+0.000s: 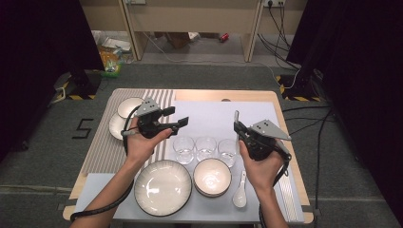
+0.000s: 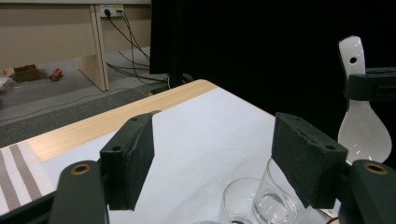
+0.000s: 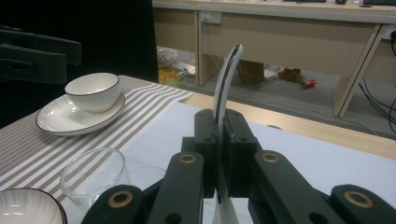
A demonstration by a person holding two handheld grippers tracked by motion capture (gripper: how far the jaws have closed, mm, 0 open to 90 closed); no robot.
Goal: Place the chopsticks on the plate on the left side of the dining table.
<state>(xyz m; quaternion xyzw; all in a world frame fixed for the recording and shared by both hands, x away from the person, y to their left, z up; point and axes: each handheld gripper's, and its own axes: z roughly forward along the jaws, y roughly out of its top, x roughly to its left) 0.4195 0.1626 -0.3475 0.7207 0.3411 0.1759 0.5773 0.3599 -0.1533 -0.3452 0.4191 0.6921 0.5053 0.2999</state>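
My right gripper (image 1: 238, 125) is shut on a white ceramic spoon (image 1: 236, 116) that stands upright above the white mat's right side. In the right gripper view the jaws (image 3: 223, 126) clamp the spoon (image 3: 227, 79) edge-on. My left gripper (image 1: 177, 116) hovers open over the mat's left part, behind the glasses, with nothing between its fingers. In the left gripper view its jaws (image 2: 217, 140) stand wide apart, and the held spoon (image 2: 362, 126) shows at the far right. Three clear glasses (image 1: 206, 146) stand in a row between the two hands.
A large plate (image 1: 163, 186) and a small bowl (image 1: 212, 176) sit near the front edge, with a second white spoon (image 1: 240, 192) lying to their right. A bowl (image 1: 128, 107) and a plate (image 1: 116, 126) rest on the striped mat (image 1: 102, 152) at back left.
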